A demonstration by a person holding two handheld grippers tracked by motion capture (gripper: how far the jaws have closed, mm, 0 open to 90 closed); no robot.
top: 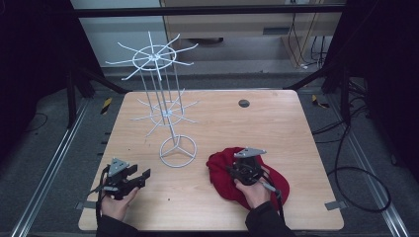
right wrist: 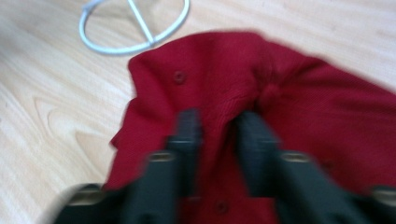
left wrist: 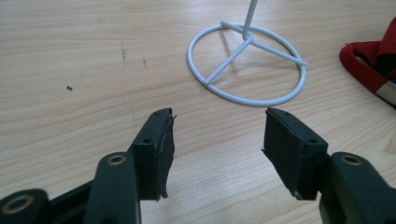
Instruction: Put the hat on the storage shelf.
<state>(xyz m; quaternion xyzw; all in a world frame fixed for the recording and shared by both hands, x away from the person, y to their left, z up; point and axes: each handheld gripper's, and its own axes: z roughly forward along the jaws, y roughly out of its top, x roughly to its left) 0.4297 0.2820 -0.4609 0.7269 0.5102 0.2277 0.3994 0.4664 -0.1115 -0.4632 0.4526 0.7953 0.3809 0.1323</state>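
Observation:
A red cap (top: 221,169) lies crumpled on the wooden table (top: 257,128), right of centre near the front. My right gripper (top: 245,171) sits on top of it; in the right gripper view its jaws (right wrist: 219,123) are closed on a raised fold of the cap's red cloth (right wrist: 299,107). My left gripper (top: 139,173) rests at the front left, and its jaws (left wrist: 217,135) stand wide open over bare wood with nothing between them. A white wire display rack (top: 169,113) with two tiers of spokes rises from a ring base (left wrist: 247,60) between the two grippers.
The rack's ring base (right wrist: 116,49) lies just left of the cap. A small grey disc (top: 243,103) is set into the table towards the back. Black frame bars and cables surround the table.

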